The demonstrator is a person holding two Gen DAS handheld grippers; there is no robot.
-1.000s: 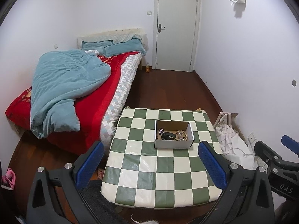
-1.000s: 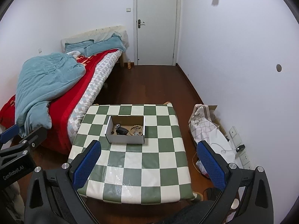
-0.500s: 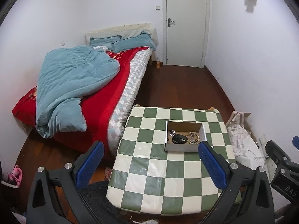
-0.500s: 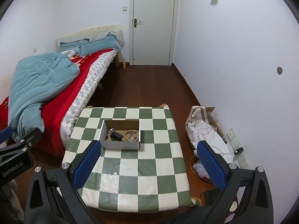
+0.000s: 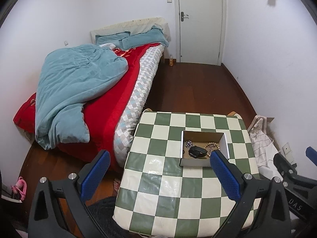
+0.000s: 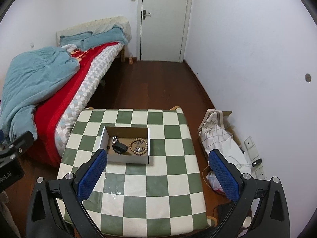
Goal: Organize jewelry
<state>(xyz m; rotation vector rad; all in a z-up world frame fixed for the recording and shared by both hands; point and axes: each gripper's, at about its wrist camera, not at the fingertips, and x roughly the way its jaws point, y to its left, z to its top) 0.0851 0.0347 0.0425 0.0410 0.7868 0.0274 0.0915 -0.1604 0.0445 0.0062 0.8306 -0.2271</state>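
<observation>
Swinging left since a moment ago, our left gripper (image 5: 158,166) sits wide open, box (image 5: 204,148) by its right finger; right gripper (image 6: 156,165) gapes too, box (image 6: 126,146) of jewelry past its left finger on the table (image 6: 158,178).

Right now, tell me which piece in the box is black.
The black case, lying mid-box between the silver cluster and the ring of wooden beads.

**Both grippers held wide, gripping nothing**

The left black two-finger gripper with blue pads (image 5: 159,159) has its fingers (image 5: 224,175) spread far apart, nothing between them. The right black two-finger gripper with blue pads (image 6: 157,159) is likewise spread wide, its fingers (image 6: 91,173) bare.
</observation>
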